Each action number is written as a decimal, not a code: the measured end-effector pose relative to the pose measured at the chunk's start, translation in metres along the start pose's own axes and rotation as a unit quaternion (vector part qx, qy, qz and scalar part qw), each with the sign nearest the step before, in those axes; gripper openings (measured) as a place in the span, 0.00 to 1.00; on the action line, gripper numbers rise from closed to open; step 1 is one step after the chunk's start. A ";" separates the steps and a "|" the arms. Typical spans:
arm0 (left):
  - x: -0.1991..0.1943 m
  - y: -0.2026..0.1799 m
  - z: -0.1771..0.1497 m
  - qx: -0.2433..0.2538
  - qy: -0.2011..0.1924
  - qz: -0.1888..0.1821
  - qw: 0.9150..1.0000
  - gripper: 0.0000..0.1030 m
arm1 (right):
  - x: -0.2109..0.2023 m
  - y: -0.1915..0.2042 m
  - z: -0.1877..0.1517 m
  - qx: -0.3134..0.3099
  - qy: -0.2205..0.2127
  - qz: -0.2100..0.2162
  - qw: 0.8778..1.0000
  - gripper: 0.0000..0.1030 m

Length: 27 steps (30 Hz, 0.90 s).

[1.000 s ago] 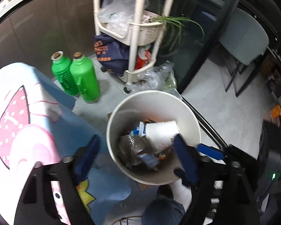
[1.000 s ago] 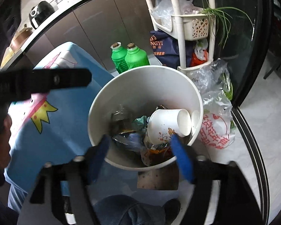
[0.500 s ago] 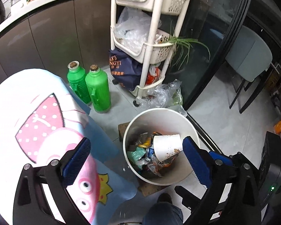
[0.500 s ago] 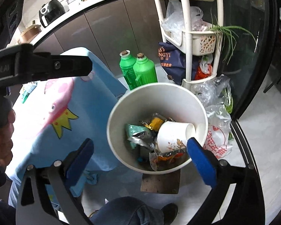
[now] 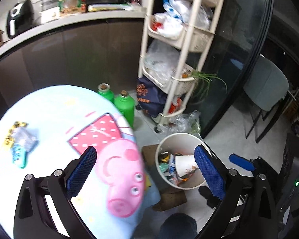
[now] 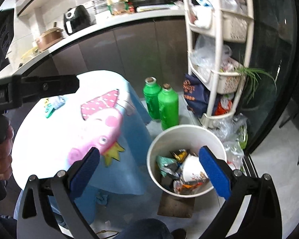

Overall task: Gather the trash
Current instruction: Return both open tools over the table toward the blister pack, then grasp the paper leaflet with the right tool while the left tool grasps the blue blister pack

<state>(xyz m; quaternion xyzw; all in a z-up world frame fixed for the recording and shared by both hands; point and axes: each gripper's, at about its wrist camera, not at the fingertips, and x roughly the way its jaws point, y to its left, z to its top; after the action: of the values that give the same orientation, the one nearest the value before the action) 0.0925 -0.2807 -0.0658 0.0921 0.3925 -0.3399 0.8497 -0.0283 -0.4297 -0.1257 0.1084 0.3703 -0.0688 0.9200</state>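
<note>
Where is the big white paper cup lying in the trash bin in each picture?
Left wrist view: the big white paper cup lies on its side inside the round white trash bin, lower right of centre, beside the right blue pad.
Right wrist view: the cup lies in the bin, lower right, partly behind the right blue pad.
Shared landmark: the two green plastic bottles standing on the floor behind the bin.

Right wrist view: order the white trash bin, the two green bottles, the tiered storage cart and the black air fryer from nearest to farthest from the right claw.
From the right claw:
1. White trash bin, on the floor just ahead, right of the table.
2. Green bottles, on the floor behind the bin.
3. Tiered storage cart, farther back on the right.
4. Black air fryer, on the counter at the back.
</note>
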 end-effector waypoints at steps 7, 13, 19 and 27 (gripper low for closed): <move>-0.048 0.061 -0.021 -0.024 -0.024 0.059 0.998 0.92 | -0.011 0.051 0.022 -0.020 -0.012 0.046 0.999 0.97; -0.078 0.140 -0.051 -0.083 -0.016 0.108 0.990 0.92 | 0.008 0.108 0.036 -0.051 0.004 0.098 0.994 0.97; -0.099 0.215 -0.073 -0.142 -0.012 0.144 0.979 0.92 | 0.044 0.177 0.051 -0.083 0.030 0.144 0.986 0.97; -0.105 0.275 -0.091 -0.176 -0.008 0.138 0.975 0.92 | 0.112 0.246 0.088 -0.090 0.066 0.182 0.977 0.87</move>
<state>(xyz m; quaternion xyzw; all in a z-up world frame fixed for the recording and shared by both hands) 0.1677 0.0174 -0.0811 -0.0085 0.4228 -0.1452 0.8945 0.1612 -0.2191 -0.1050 0.0951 0.4088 0.1407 0.8967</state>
